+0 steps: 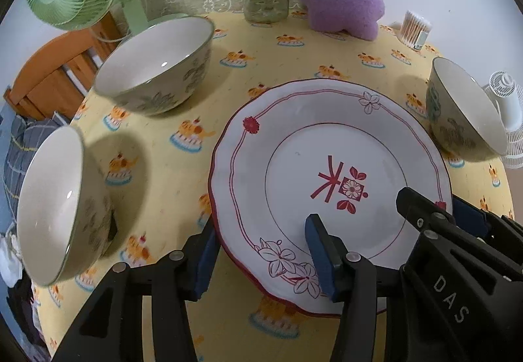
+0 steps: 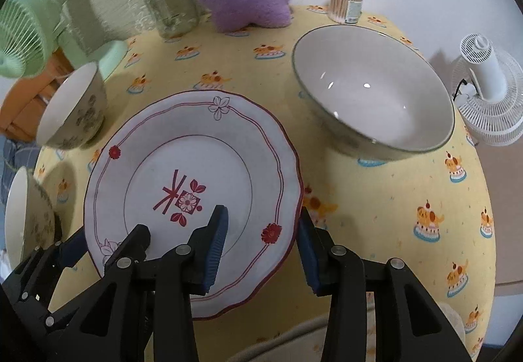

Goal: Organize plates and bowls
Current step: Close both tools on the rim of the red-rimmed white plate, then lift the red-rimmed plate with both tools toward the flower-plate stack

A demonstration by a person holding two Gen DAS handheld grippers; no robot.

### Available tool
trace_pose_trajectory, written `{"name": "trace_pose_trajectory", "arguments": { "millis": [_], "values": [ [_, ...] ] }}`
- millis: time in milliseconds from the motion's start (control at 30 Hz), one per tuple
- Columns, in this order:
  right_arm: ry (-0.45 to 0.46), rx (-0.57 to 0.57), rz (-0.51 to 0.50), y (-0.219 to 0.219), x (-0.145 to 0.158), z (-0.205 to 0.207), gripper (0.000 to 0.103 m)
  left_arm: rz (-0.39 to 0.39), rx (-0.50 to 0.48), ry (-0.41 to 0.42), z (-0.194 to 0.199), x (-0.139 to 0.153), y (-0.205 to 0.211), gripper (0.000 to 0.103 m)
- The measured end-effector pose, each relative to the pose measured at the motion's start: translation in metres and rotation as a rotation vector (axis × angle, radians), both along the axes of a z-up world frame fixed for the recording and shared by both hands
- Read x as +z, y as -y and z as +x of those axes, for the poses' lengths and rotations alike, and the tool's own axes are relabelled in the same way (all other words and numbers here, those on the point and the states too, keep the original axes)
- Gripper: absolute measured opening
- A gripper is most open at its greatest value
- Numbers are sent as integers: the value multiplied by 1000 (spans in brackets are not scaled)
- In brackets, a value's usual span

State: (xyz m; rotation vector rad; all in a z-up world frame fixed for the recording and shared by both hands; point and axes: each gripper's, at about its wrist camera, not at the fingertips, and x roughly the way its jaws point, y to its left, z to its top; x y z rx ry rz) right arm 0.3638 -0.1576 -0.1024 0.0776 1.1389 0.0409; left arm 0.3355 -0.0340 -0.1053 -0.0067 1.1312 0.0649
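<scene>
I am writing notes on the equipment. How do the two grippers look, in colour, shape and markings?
Both are alike: the left gripper and the right gripper have angular black plastic frames with round silver bolts. The fingers carry blue ribbed pads. In the left view, the right one's body shows white letters "DAS". No cables or sleeves are visible.

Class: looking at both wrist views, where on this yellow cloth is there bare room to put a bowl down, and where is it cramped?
Free: the cloth between the red-trimmed white plate, the lidded glass jar and the large white bowl; also the near right corner below that bowl. Cramped: the left edge, where two floral bowls stand.
</scene>
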Motion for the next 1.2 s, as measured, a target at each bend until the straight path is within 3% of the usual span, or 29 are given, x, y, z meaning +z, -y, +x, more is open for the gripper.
{"name": "trace_pose_trajectory", "arguments": {
  "millis": [633,800,1200],
  "values": [
    [-76,172,-1,-47,3,-70,45,-12,154,-79,-80,3,-46,53],
    [-95,201,-18,-53,-4,-66,47,-26,170,-91,-80,-2,-51,51],
    [-91,204,-11,-56,-16,-25,47,-11,180,-68,-53,-5,-58,60]
  ]
}}
